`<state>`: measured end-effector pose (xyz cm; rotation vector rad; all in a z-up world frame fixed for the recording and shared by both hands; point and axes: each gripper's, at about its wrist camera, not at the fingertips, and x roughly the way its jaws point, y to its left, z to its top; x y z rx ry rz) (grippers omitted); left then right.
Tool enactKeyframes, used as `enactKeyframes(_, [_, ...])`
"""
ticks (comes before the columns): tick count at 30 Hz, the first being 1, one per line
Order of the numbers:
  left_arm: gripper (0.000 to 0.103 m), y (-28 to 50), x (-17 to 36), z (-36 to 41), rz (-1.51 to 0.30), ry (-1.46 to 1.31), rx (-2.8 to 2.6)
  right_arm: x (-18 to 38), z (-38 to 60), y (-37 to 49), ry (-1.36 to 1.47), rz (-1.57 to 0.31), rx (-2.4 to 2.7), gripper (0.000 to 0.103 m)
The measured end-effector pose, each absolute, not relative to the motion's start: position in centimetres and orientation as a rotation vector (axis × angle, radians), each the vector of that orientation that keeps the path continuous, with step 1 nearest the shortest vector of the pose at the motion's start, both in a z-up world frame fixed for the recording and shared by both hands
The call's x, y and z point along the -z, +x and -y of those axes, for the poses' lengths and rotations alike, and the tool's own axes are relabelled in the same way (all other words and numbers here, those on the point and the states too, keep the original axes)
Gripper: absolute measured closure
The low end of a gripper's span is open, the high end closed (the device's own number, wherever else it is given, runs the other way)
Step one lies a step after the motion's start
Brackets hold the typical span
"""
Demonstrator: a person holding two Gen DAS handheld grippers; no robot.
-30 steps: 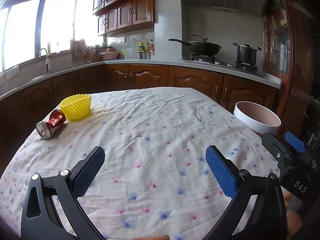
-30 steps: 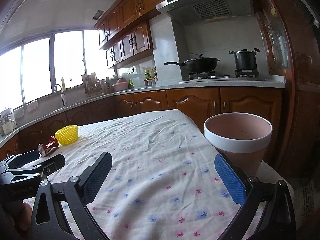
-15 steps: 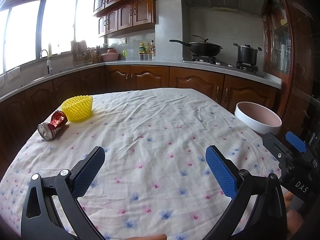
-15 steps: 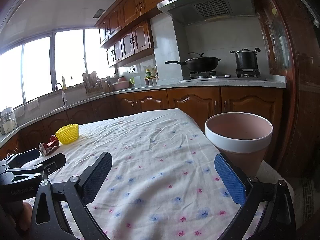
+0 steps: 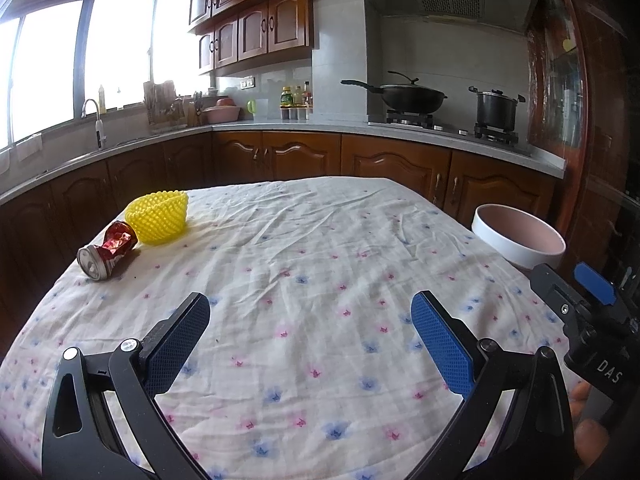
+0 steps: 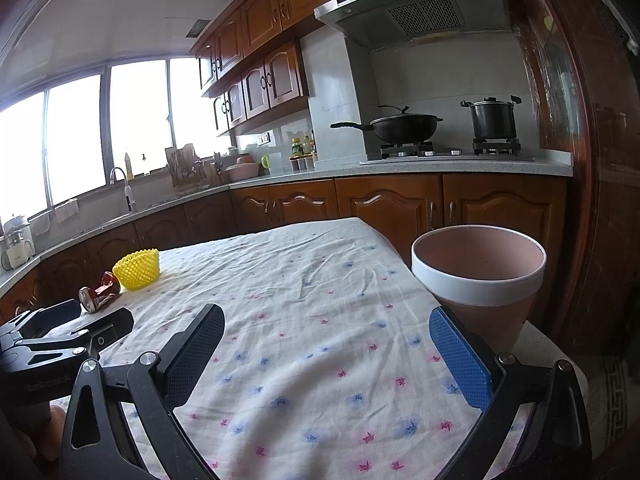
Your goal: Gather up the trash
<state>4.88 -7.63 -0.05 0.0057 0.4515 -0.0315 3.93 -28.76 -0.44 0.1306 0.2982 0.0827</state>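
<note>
Left gripper (image 5: 310, 334) hangs low over the flowered tablecloth (image 5: 320, 264), jaws spread wide, nothing btw them. Right gripper (image 6: 326, 350) is the same: wide apart, holding nothing, above the cloth near the right edge. Just beyond its right finger stands the pink pot w/ white rim (image 6: 478, 280), at the table's right side. Further, at the far left corner, a crushed red can (image 5: 107, 250) lies on its side, touching a yellow foam net (image 5: 158, 216) just behind it. Both are well apart from the grippers. At the back, a wok (image 5: 408, 96) and a black pot (image 5: 496, 110) on the stove.
</note>
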Motion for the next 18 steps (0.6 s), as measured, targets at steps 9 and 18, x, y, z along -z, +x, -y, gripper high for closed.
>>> enactKeyframes(9, [0.0, 4.99, 0.06, 7.53, -0.455, 0.007, 0.033, 0.32, 28.46, 3.99, 0.125, -0.304, -0.086, 0.0])
enactKeyframes(18, [0.0, 5.29, 0.12, 7.33, -0.464, 0.006, 0.04, 0.13, 28.29, 4.57, 0.126, -0.319, -0.089, 0.0])
